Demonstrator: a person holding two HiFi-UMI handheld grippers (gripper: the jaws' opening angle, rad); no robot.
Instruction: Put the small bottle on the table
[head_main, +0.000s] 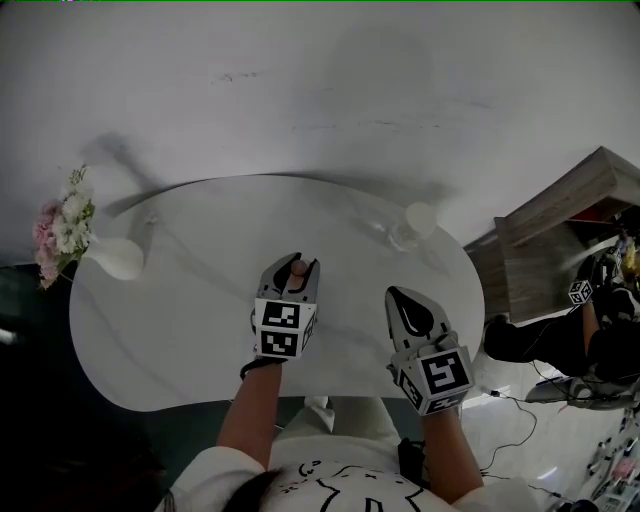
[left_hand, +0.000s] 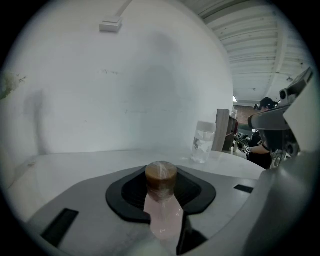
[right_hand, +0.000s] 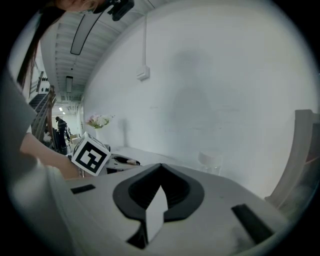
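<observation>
The left gripper (head_main: 296, 266) is over the middle of the white table (head_main: 180, 320), a little toward its near edge, and its jaws are part-way closed, pressed on the small bottle (left_hand: 161, 182). The left gripper view shows the bottle's pale pink body clamped between the two jaws, with its brown cap standing clear beyond them and wrapped in a thin clear film. No view shows whether the bottle's lower end touches the table top or hangs just above it. The right gripper (head_main: 402, 298) is over the near right part of the table, beside the left one and apart from it; its jaws are brought fully together with nothing between them, as the right gripper view shows. A clear jar (head_main: 412, 228) with a white lid stands upright at the far right of the table, well apart from both grippers. A white vase (head_main: 118, 258) holding pink and white flowers (head_main: 62, 225) stands at the table's far left edge. Off the table's right end there is a wooden shelf unit (head_main: 560, 215), and below it a person in dark clothes (head_main: 555, 342) is near the floor
</observation>
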